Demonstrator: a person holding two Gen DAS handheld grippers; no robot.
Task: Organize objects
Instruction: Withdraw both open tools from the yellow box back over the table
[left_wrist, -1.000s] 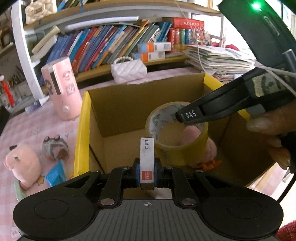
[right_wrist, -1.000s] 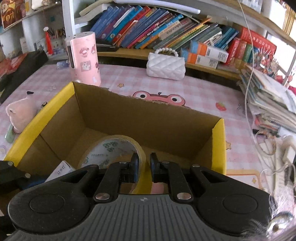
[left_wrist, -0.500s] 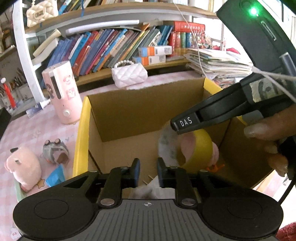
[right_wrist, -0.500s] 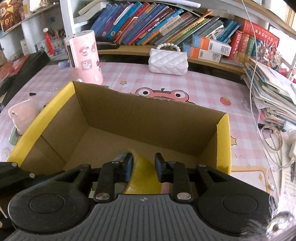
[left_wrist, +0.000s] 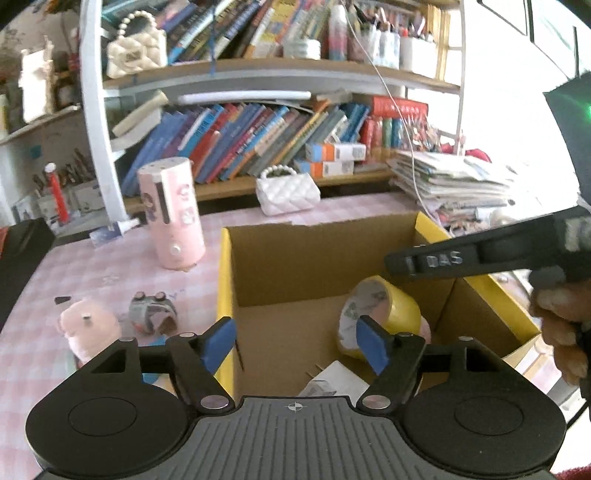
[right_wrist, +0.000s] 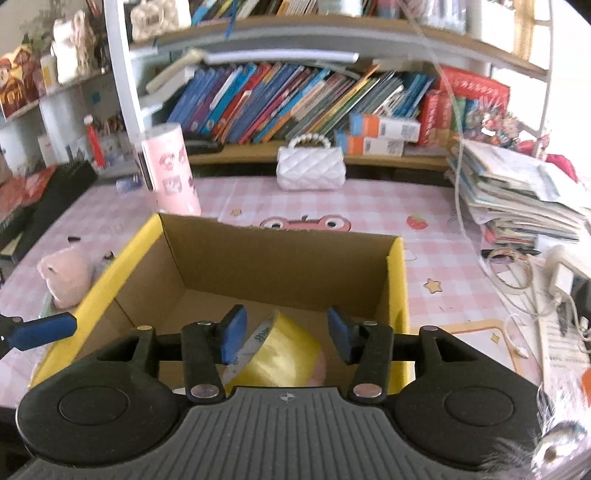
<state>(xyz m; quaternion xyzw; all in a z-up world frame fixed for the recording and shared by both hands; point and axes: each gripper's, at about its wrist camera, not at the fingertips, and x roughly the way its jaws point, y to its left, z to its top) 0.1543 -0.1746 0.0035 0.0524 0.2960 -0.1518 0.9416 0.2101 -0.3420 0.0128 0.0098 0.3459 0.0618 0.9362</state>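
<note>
A cardboard box with yellow flaps (left_wrist: 295, 269) (right_wrist: 280, 262) stands on the pink checked table. Inside lie a yellow tape roll (left_wrist: 384, 314) (right_wrist: 280, 350), a small white staple box (left_wrist: 332, 380) and a pink toy under the roll. My left gripper (left_wrist: 297, 341) is open and empty above the box's near edge. My right gripper (right_wrist: 284, 336) is open and empty above the tape roll; its body (left_wrist: 480, 254) shows in the left wrist view.
Left of the box lie a pink plush toy (left_wrist: 88, 325) (right_wrist: 62, 277), a small grey toy (left_wrist: 151, 310) and a blue item. A pink cylinder (left_wrist: 171, 214) (right_wrist: 170, 170), a white purse (left_wrist: 288, 192) (right_wrist: 312, 170), bookshelves and a paper stack (right_wrist: 517, 195) stand behind.
The left gripper let go of the white staple box, the right let go of the tape roll; both now lie in the box. Both grippers opened wide and rose away.
</note>
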